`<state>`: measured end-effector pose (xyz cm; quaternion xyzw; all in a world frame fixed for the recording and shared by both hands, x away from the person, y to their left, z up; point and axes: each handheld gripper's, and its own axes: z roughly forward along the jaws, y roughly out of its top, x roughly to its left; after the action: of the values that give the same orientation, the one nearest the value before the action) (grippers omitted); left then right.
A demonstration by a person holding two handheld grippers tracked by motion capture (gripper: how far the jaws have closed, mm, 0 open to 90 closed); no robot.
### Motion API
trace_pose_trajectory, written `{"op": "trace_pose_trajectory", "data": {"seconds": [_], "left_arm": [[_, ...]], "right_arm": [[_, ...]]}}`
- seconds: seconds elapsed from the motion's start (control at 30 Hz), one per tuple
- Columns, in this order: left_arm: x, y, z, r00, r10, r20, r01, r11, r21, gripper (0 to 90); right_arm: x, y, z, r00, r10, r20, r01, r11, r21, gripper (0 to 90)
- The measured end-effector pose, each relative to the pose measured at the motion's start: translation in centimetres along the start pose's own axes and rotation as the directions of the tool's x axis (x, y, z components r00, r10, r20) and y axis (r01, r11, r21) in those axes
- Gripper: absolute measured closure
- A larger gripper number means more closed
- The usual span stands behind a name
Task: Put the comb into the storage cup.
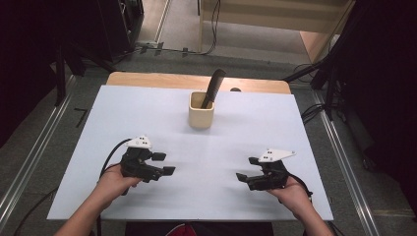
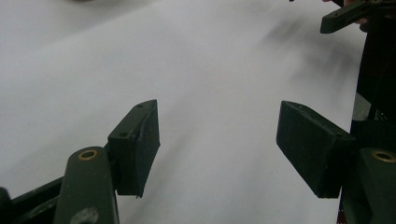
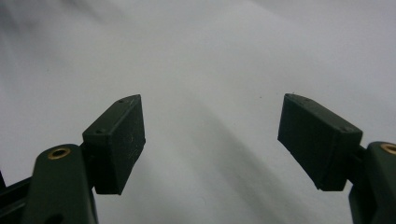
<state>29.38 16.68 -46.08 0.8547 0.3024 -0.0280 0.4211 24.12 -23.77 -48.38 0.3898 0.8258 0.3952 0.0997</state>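
Both grippers idle over the white table sheet (image 1: 147, 108), nothing held. Left gripper (image 1: 163, 163) sits low at the near left, jaws spread wide and empty, pointing inward toward the middle; the left gripper view shows bare white surface between its two black pads (image 2: 135, 147), with the tip of the other gripper far off at the top right corner. Right gripper (image 1: 247, 168) at the near right, jaws likewise released and empty, pointing inward; the right gripper view has plain sheet between the pads (image 3: 116, 142). The thing nearest to both is the small cream square-sided cup (image 1: 201, 115), standing upright at the centre far side of the sheet, well apart from either gripper. A black plastic comb (image 1: 212, 88) stands in it, leaning against the cup's right rim with its upper end tilted up and to the right, past the rim; teeth run along one edge, fine detail too small to read. Judged from how things lie: either the comb already sits in the cup and the hands are parked, or nothing has begun and the comb is yet to be lifted out; cannot tell which. Either way, no contact now, no grasp in hand, and any reach would have to cross open sheet to the cup. Wooden table edge (image 1: 147, 78) shows beyond the sheet.
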Motion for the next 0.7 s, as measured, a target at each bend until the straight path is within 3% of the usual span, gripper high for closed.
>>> {"op": "trace_pose_trajectory", "data": {"seconds": [0.57, 0.7], "left_arm": [[0.0, -1.6, -1.8, 0.9983, 0.011, -0.057, -0.010, 0.9999, 0.006, 31.7], [0.1, -1.9, -2.3, 0.9962, 0.012, -0.086, -0.012, 0.9999, 0.008, 31.7]], "right_arm": [[-0.1, 0.0, 0.0, 1.0000, 0.000, 0.004, 0.000, 1.000, 0.000, 21.2], [-0.1, 0.0, -0.1, 1.0000, -0.001, 0.006, 0.001, 1.000, -0.001, 21.2]]}}
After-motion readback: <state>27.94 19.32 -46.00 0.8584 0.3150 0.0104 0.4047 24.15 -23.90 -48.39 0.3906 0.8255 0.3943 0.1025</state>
